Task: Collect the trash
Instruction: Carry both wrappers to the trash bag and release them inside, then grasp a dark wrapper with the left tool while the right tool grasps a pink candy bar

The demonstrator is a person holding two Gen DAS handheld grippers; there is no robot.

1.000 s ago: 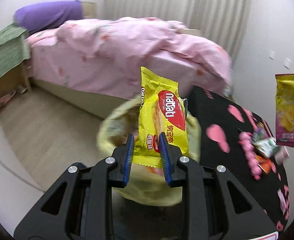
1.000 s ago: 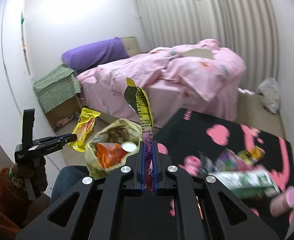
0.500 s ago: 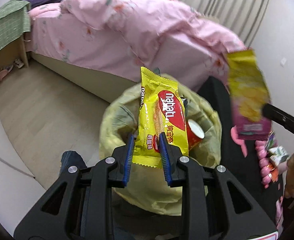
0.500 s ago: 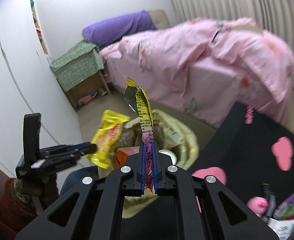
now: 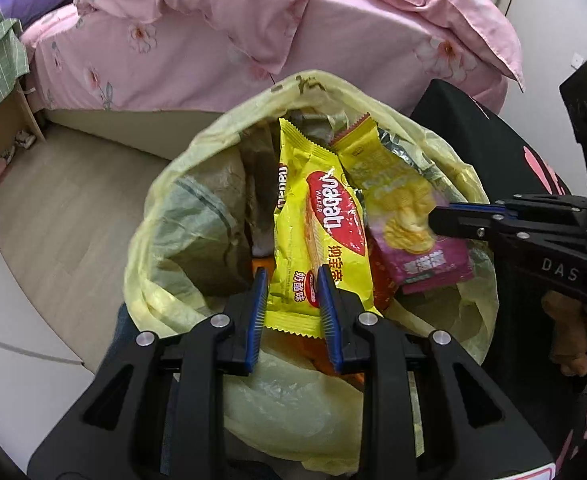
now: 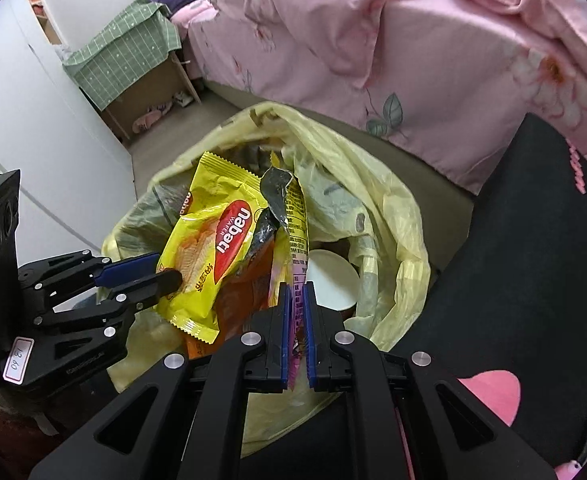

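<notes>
Left wrist view looks steeply down along its fingers into the bag (image 5: 161,216), close above its mouth; right wrist view does likewise from the other side (image 6: 389,208); both share the bag, the bed (image 5: 221,44) behind and, seemingly, each other's gripper at frame edge.

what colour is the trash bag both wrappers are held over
Pale translucent yellow trash bag; it shows best in the left wrist view.

Left gripper (image 5: 293,300) angled downward, jaws partly closed, right gripper (image 6: 297,304) alongside, jaws clamped
</notes>
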